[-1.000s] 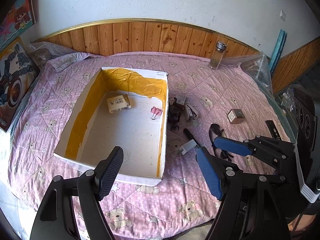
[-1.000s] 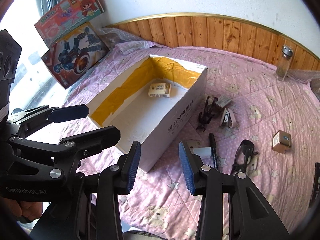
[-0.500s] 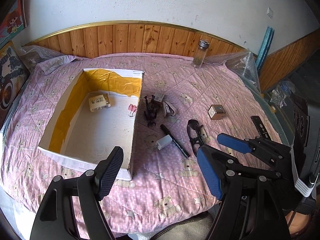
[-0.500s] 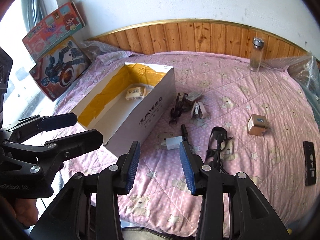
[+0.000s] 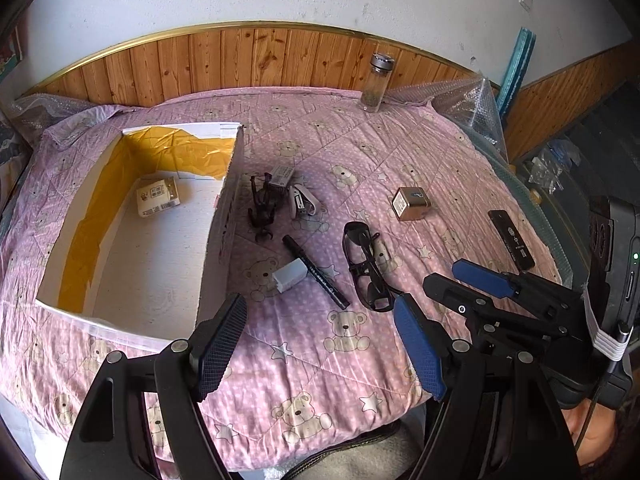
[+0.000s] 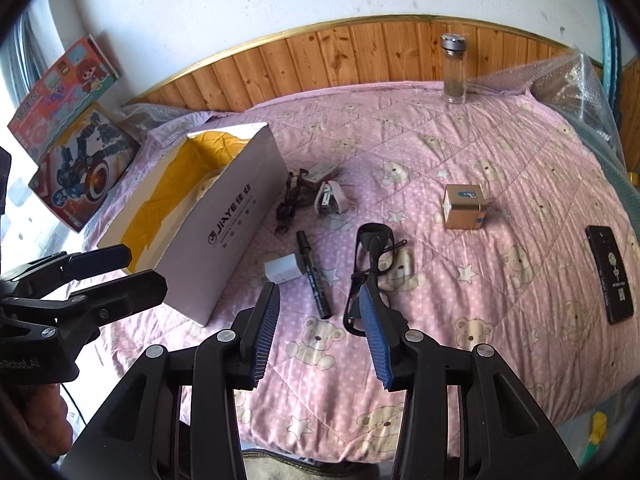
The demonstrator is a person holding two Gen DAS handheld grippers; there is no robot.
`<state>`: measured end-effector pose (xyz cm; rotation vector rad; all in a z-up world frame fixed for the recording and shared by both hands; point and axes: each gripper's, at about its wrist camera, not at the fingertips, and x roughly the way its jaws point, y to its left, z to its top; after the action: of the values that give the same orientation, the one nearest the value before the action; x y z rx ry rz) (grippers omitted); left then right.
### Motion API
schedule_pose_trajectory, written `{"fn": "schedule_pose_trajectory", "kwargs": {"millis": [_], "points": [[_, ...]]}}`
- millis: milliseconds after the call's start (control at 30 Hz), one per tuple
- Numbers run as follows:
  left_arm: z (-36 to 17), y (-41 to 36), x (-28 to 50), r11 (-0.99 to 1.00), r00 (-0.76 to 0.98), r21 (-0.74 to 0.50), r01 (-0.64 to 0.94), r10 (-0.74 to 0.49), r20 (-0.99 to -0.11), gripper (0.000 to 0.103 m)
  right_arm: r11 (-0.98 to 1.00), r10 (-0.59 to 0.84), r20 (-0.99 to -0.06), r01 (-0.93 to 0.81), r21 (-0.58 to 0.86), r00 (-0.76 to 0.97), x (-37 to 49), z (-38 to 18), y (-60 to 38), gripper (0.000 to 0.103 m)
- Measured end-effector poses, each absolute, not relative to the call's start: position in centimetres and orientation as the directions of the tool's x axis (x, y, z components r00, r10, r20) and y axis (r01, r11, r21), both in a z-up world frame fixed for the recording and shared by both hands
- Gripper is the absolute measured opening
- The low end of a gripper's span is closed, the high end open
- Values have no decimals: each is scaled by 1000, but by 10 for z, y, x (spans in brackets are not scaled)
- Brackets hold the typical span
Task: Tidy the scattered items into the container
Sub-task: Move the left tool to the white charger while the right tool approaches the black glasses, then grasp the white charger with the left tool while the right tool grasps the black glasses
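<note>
A white cardboard box (image 5: 222,220) lined with yellow tape sits on the left of the pink quilt, with a small carton (image 5: 157,197) inside. To its right lie black clips (image 5: 261,208), a stapler (image 5: 303,205), a black marker (image 5: 316,271), a white charger (image 5: 289,276), dark glasses (image 5: 366,268), a gold box (image 5: 412,204) and a black remote (image 5: 511,239). My left gripper (image 5: 316,320) hovers open and empty above the near quilt. My right gripper (image 6: 319,304) is open and empty too, just short of the marker (image 6: 314,276) and glasses (image 6: 374,234).
A glass bottle (image 5: 378,84) stands at the far edge by the wooden panelling. Bubble wrap (image 5: 472,104) is bunched at the back right corner. Toy boxes (image 6: 76,152) lean against the wall to the left of the bed. The near edge of the bed lies just below both grippers.
Both views have swung right, from over the box to the scattered items. The box now sits further left. Both grippers stay open and empty.
</note>
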<state>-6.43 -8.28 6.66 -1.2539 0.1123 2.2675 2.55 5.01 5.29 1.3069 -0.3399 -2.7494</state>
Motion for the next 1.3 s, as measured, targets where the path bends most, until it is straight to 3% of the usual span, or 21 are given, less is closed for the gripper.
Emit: {"fn": "schedule_pose_trajectory", "kwargs": {"millis": [433, 900, 1067, 1167, 1233, 1300], "points": [[3, -40, -101, -858, -323, -193, -476, 375, -869, 77, -959, -177, -806, -86, 270, -565, 1, 8, 83, 45], [-70, -24, -156, -881, -318, -67, -469, 240, -917, 77, -945, -255, -841, -61, 321, -477, -49, -47, 89, 45], [-91, -23, -167, -875, -298, -77, -478, 244, -923, 77, -946, -264, -858, -58, 320, -441, -70, -67, 88, 45], [-102, -24, -171, -873, -279, -85, -481, 245, -929, 66, -945, -267, -868, -61, 320, -418, -79, -79, 86, 45], [-110, -24, -173, -873, -261, -95, -479, 245, -934, 51, -945, -268, -875, -68, 321, -404, -83, -88, 87, 45], [-111, -24, -172, -869, -281, -82, -488, 245, -928, 46, -943, -270, -870, -69, 325, -412, -85, -91, 87, 45]]}}
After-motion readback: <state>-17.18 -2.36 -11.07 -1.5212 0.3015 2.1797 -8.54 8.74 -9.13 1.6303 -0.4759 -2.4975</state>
